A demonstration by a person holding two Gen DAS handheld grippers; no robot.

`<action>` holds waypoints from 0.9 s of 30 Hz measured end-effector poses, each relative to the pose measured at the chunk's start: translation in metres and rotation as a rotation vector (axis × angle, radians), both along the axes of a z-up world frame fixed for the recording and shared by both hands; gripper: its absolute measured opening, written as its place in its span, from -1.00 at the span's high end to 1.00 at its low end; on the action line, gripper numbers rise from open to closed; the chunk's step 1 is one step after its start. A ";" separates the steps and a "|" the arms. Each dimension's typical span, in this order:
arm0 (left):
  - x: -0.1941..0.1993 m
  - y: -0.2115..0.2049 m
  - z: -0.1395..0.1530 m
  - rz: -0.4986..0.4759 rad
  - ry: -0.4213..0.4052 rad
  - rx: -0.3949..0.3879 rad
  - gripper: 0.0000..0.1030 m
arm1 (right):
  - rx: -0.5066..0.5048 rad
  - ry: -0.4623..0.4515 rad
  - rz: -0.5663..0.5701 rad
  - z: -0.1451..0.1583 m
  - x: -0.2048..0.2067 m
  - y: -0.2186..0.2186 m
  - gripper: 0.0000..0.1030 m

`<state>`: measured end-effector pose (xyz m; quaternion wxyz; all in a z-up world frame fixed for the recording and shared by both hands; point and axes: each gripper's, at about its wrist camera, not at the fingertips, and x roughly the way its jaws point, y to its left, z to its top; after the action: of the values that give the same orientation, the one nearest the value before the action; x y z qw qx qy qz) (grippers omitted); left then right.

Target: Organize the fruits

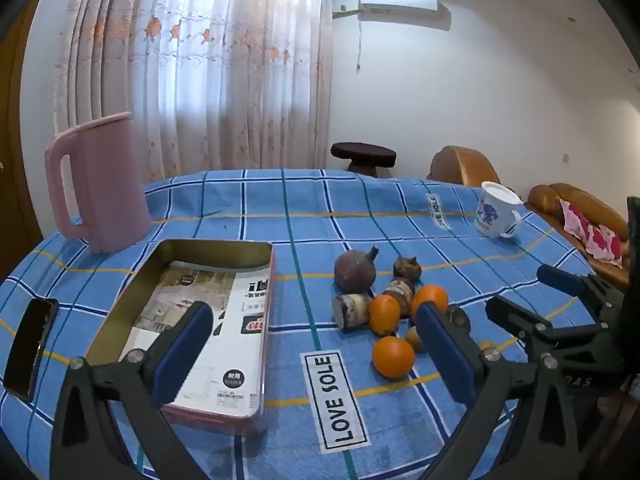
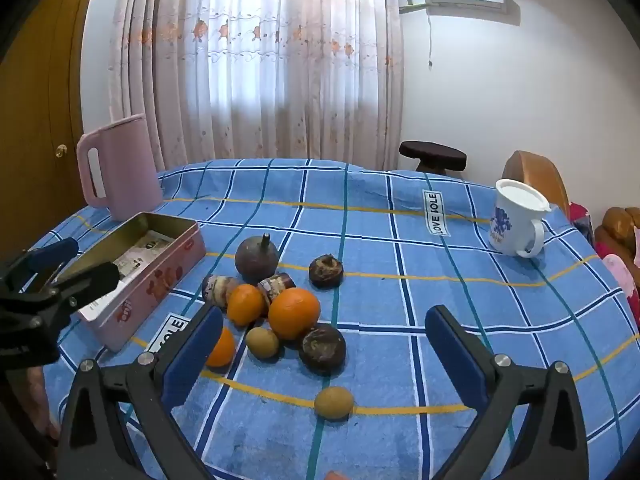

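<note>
Your left gripper (image 1: 314,344) hangs above the blue checked tablecloth (image 1: 280,432) with its jaws spread wide and nothing between them; one blue pad (image 1: 182,354) sits over the near end of the pink tin (image 1: 262,320), the other just beside the fruit pile. Your right gripper (image 2: 324,344) is likewise spread and empty, poised over the cloth with the pile between and just past its fingertips.

Nearest to you on the right side lies a small yellow-brown fruit (image 2: 334,402), alone on the cloth, apart from the rest. Beyond it a dark brown round fruit (image 2: 322,349) touches a large orange (image 2: 294,313), with another small yellow-brown fruit (image 2: 262,342) just beside them. A second orange (image 2: 245,305) sits behind, and a third orange (image 2: 222,348) is half hidden by your right gripper's left pad. Two short cut stalk pieces (image 2: 216,288) rest against the oranges. Further back stand a dark purple round fruit with a stem (image 2: 257,258) and a dark shrivelled fruit (image 2: 326,272).

The tin lies open to the left of the pile, holding only printed paper (image 1: 208,320).

At the far edge stand a pink jug (image 1: 100,184) on the left and a white mug with a blue print (image 2: 516,220) on the right.
</note>
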<state>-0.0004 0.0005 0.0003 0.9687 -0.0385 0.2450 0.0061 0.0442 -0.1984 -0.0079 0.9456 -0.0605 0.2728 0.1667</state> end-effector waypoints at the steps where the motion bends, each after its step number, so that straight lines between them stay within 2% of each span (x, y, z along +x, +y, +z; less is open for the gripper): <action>1: -0.001 0.001 0.001 0.000 -0.001 -0.007 -1.00 | -0.003 0.014 0.002 0.000 0.000 0.000 -0.98; 8: 0.001 0.008 -0.003 0.004 0.032 -0.027 -1.00 | 0.009 -0.006 0.000 0.003 -0.002 -0.001 -0.98; 27: -0.002 0.001 -0.007 0.005 0.032 -0.025 -1.00 | 0.017 -0.006 0.008 -0.001 -0.005 0.004 -0.98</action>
<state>-0.0026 0.0015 -0.0067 0.9642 -0.0511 0.2603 0.0060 0.0394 -0.1944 -0.0093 0.9462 -0.0541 0.2684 0.1726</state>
